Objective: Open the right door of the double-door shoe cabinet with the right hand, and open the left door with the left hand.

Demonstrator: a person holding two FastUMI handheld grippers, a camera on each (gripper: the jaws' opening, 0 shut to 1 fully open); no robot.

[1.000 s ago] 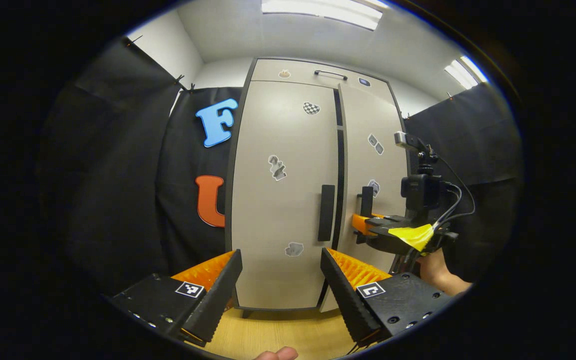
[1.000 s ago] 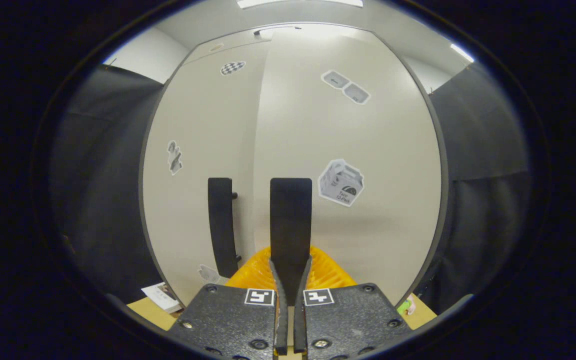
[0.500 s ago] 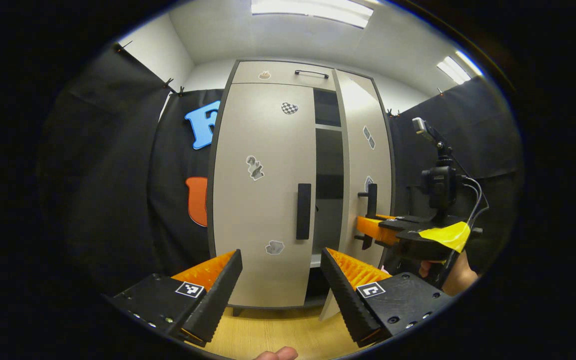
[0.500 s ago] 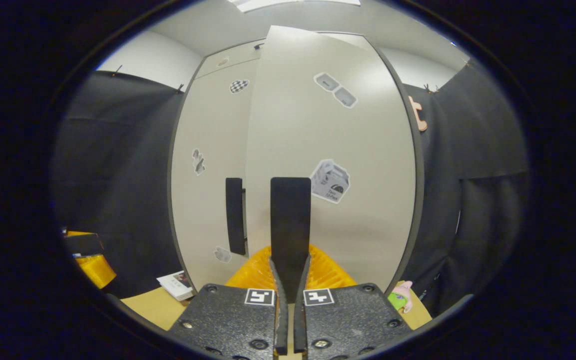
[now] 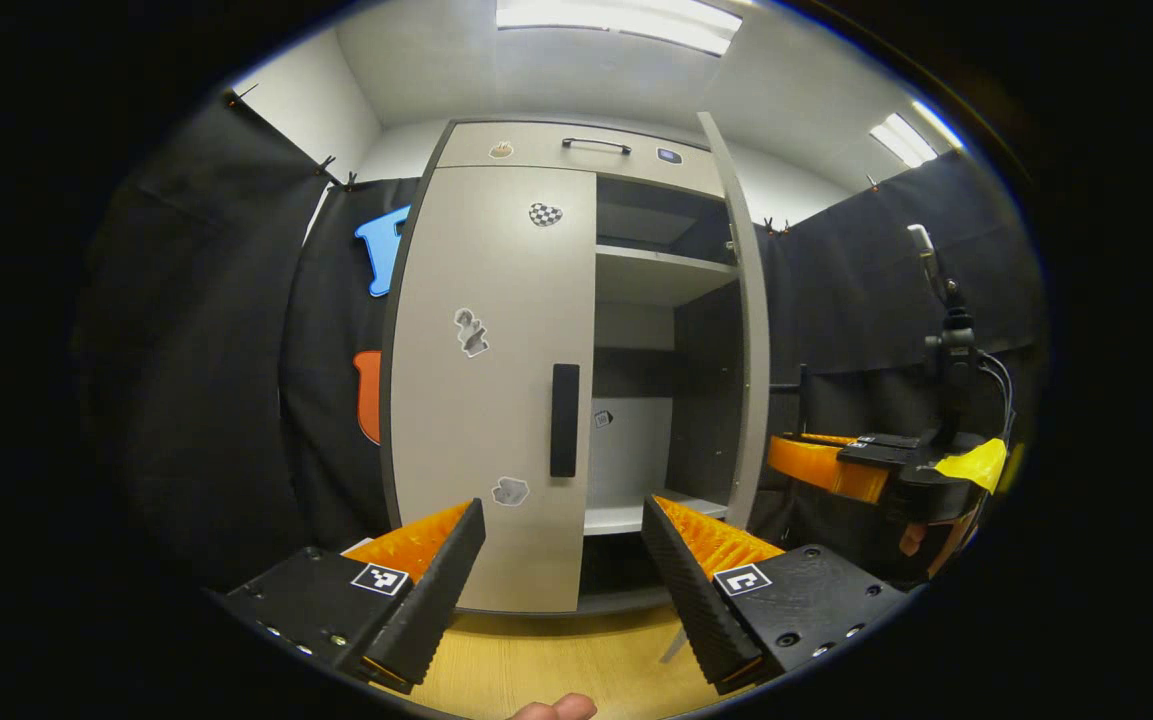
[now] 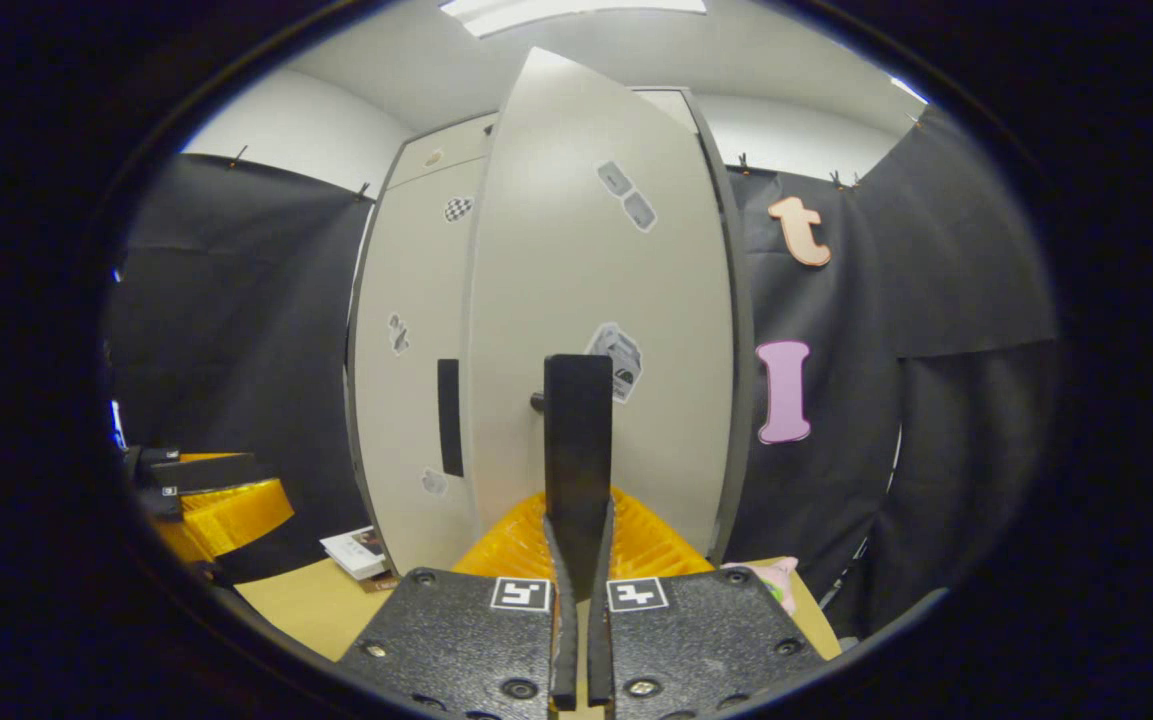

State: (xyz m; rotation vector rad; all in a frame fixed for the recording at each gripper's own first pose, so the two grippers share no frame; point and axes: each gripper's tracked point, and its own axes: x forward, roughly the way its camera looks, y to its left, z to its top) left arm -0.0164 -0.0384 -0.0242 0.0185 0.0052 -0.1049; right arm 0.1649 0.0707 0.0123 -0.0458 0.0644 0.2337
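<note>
Right door point(image 6: 586, 300) swung well out, seen edge-on in left gripper view – shelves point(image 5: 661, 262) exposed. Its handle point(image 6: 577, 450) pinched between both fingers of right gripper point(image 6: 577, 620). Left door point(image 5: 491, 390) shut, handle point(image 5: 564, 420) untouched. Left gripper point(image 5: 561, 590) hovered w/ jaws wide apart (nothing held), short of cabinet. Risk: pulling off the hinge arc – handle could slip from pinch.

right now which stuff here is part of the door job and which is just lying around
Part of the job:
- right door, swung open, its handle in the right claw
- left door, shut, with its handle
- left claw, open

Lying about:
- booklet on the floor
- pink-and-green toy
</note>
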